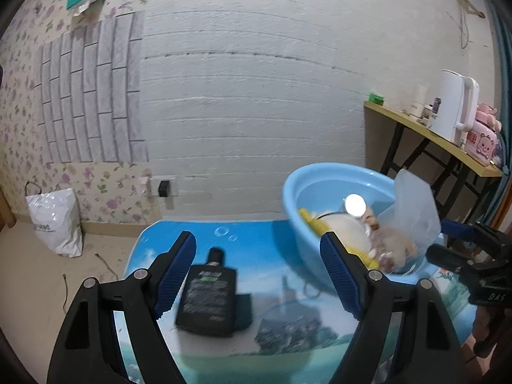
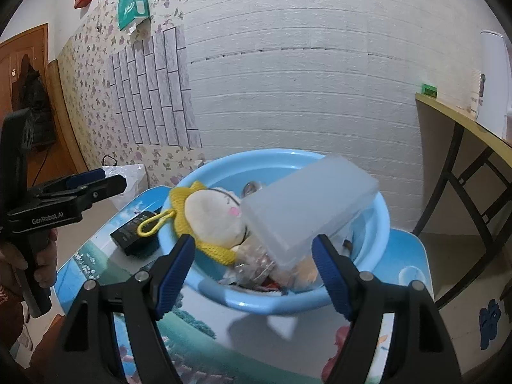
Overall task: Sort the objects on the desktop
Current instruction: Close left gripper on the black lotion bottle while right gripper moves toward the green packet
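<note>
A light blue basin (image 2: 380,217) stands on the small picture-printed table (image 2: 204,329) and holds a yellow and cream plush toy (image 2: 214,220), a frosted clear plastic box (image 2: 307,204) tilted on top, and small bits under it. The basin also shows in the left wrist view (image 1: 307,185), with the box (image 1: 412,204). A black bottle (image 1: 208,297) lies flat on the table left of the basin, also in the right wrist view (image 2: 134,230). My left gripper (image 1: 259,275) is open above the bottle. My right gripper (image 2: 252,275) is open at the basin's near rim, empty.
A yellow-topped side table (image 1: 428,131) with a white kettle (image 1: 454,105) and pink items stands to the right. A white plastic bag (image 1: 54,220) sits on the floor at left by the wall. A wooden door (image 2: 19,73) is far left.
</note>
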The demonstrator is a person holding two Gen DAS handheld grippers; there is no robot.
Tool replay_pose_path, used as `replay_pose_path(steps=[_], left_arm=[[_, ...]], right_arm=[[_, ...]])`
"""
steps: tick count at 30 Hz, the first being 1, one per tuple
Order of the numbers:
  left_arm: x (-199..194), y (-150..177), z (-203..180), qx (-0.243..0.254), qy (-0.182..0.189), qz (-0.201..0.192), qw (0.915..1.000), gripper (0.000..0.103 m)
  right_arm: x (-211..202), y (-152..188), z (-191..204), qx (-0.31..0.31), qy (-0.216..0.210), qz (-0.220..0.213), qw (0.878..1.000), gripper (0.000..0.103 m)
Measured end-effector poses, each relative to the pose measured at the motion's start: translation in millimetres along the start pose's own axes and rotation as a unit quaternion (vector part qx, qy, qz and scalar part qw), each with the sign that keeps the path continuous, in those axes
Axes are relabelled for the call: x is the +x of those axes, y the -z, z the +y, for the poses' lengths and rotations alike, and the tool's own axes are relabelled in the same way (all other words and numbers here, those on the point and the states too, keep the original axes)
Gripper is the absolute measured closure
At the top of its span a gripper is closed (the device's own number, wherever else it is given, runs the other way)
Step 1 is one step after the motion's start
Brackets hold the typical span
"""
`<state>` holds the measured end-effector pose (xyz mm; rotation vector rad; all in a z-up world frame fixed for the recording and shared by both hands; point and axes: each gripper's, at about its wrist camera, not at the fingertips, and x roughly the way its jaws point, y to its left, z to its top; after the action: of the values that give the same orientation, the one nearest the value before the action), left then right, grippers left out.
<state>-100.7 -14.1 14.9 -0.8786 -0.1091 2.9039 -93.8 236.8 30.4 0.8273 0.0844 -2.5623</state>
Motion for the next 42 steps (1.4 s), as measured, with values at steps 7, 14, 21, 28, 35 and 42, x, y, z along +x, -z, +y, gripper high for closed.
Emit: replay_pose_path(steps=[7, 14, 21, 28, 35, 42], left_arm=[[-4, 20, 23, -0.012, -0.017, 0.022, 0.9995, 0.023], [7, 40, 38, -0.016, -0.028, 0.050, 0.9982, 0.023], [34, 60, 46, -0.004, -0.036, 0.089, 0.9954, 0.023], [49, 61, 50, -0.007, -0.019, 0.103, 0.9945, 0.023], [63, 61, 51, -0.009, 0.013, 0.130, 0.9914, 0.041], [59, 61, 50, 0.012, 0.020, 0.133, 0.9908, 0.042]], right_arm=[[-4, 6, 7, 0.015, -0.008, 0.011, 1.000, 0.027], [-6, 11, 28, 0.007, -0.018, 0.013, 1.000, 0.027], [-4, 22, 58, -0.002, -0.045, 0.013, 0.999, 0.027], [21, 40, 79, -0.016, -0.053, 0.056, 0.997, 0.027], [37, 42, 73, 0.004, -0.043, 0.075, 0.996, 0.027], [52, 43, 77, 0.009, -0.038, 0.089, 0.995, 0.027]])
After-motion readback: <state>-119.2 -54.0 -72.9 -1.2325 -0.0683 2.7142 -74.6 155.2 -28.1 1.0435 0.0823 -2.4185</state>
